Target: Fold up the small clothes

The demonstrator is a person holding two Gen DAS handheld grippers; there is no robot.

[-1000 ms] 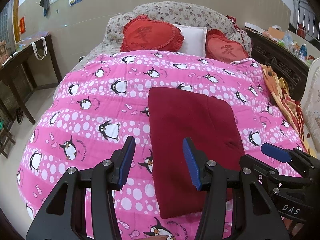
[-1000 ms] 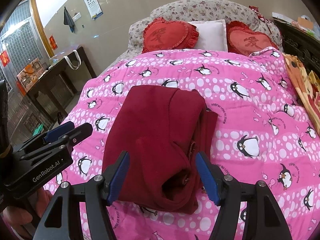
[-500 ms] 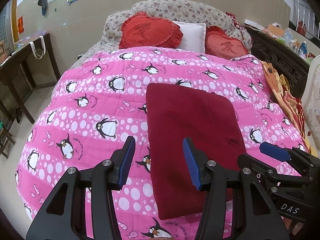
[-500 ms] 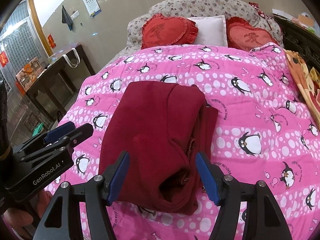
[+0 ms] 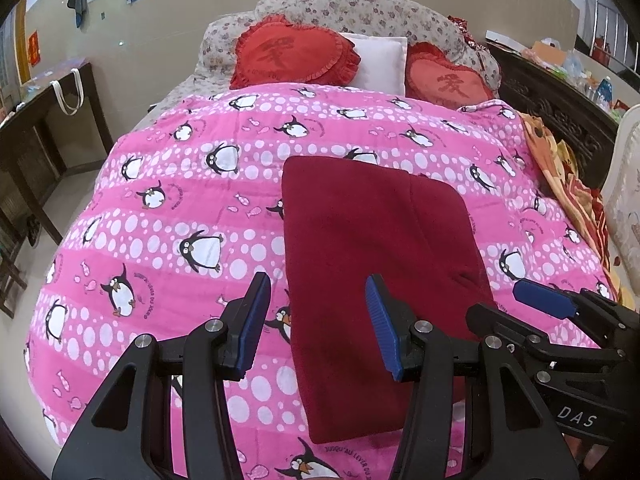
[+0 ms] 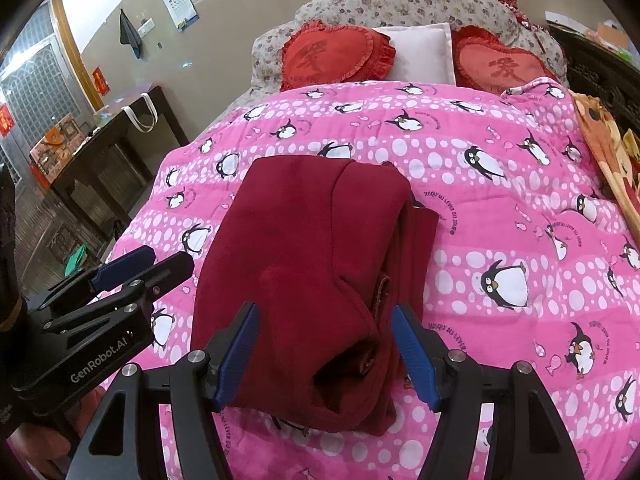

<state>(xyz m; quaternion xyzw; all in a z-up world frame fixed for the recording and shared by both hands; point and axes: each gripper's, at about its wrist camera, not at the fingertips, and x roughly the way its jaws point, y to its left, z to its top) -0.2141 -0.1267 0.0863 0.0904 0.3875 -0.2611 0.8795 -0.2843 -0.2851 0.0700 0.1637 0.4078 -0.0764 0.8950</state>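
From the left wrist camera, the pink penguin quilt [image 5: 168, 208] filled most of the frame, its left border curving away at about nine o'clock toward bare floor [image 5: 52, 208] and a dark wooden table [image 5: 36, 128] at ten. At twelve stood two red heart cushions [image 5: 292, 56] with a white pillow [image 5: 380, 60] between them; at three an orange patterned blanket [image 5: 560, 176] ran beside the quilt. Open quilt lay from seven to eleven. The folded dark red garment [image 5: 372, 248] lay on the quilt at centre, its straight left edge running from twelve toward six. The left gripper [image 5: 318, 322] hovered above with its fingers apart and nothing between the pads: the left finger [image 5: 254, 326] stood over bare quilt, the right finger [image 5: 382, 328] over the cloth, so the garment's left edge fell between them. The right gripper [image 5: 560, 312] showed at four o'clock. From the right wrist camera, the quilt lay bare from one to five, its left border dropping at nine toward the floor and table [image 6: 100, 148]. The garment [image 6: 312, 264] lay at centre, with a loose, open fold at its near end at six. The right gripper [image 6: 324, 354] had its fingers apart, one on each side of that near end, gripping nothing. The left gripper [image 6: 132, 268] reached in at eight o'clock, just left of the cloth.
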